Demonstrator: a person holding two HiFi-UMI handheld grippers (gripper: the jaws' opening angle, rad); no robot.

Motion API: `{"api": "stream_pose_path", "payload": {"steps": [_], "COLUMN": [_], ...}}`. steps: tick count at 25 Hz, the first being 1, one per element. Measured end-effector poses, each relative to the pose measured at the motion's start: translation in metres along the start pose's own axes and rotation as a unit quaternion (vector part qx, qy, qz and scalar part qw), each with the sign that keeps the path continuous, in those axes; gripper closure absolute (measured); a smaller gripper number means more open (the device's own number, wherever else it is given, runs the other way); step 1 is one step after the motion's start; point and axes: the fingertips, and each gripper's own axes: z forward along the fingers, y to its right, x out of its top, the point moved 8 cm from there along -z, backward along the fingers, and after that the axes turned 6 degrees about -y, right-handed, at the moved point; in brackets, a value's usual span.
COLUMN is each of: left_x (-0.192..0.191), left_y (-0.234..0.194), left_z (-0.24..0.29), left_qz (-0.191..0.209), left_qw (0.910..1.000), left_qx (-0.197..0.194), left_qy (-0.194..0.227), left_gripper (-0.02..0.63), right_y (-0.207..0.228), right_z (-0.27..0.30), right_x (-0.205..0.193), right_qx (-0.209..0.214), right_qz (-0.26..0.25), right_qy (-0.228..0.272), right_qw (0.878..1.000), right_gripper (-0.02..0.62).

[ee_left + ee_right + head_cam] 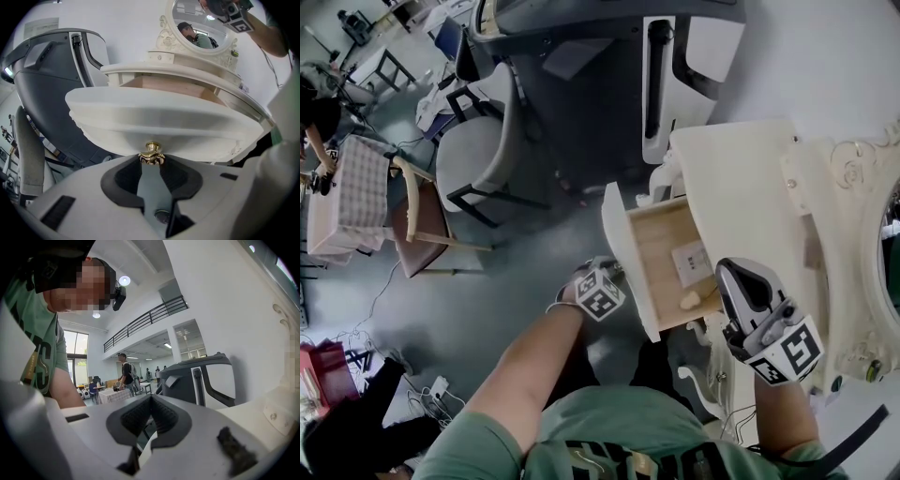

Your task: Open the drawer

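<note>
The cream dressing table [741, 178] stands at the right of the head view. Its drawer [623, 248] is pulled out, showing a wooden inside [661, 244] with a paper slip [689, 260] and a small pale object [690, 300]. My left gripper [605, 281] is at the drawer's front. In the left gripper view it [151, 162] is shut on the brass knob [151, 153] under the curved drawer front [164, 122]. My right gripper [738, 270] hovers over the table's near corner, shut and holding nothing [150, 399].
A big grey and white machine [609, 56] stands beyond the drawer. Grey chairs [478, 159] and a wooden chair [417, 225] are on the floor at the left, near a table with a checked cloth [352, 187]. An oval mirror [201, 28] tops the dressing table.
</note>
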Motion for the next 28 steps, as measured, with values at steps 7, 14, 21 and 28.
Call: {"api": "stream_pose_path", "payload": {"steps": [7, 14, 21, 28], "left_x": [0.0, -0.002, -0.003, 0.0], "left_y": [0.001, -0.002, -0.004, -0.002], "left_z": [-0.002, -0.001, 0.0, -0.002], "left_qz": [-0.007, 0.014, 0.021, 0.033], "left_qw": [1.0, 0.9998, 0.9994, 0.9989], "left_qx": [-0.001, -0.011, -0.025, -0.027], "left_qy": [0.005, 0.009, 0.007, -0.02], "left_gripper": [0.479, 0.479, 0.477, 0.476], "right_y": [-0.003, 0.006, 0.014, 0.024], "right_z": [0.005, 0.002, -0.003, -0.015], "right_x": [-0.001, 0.0, -0.002, 0.007], "right_qx": [0.004, -0.005, -0.014, -0.027], "right_qz": [0.001, 0.005, 0.011, 0.012], "right_qy": [-0.004, -0.002, -0.003, 0.005], "right_qw": [1.0, 1.0, 1.0, 1.0], "right_gripper": [0.584, 0.584, 0.584, 0.584]}}
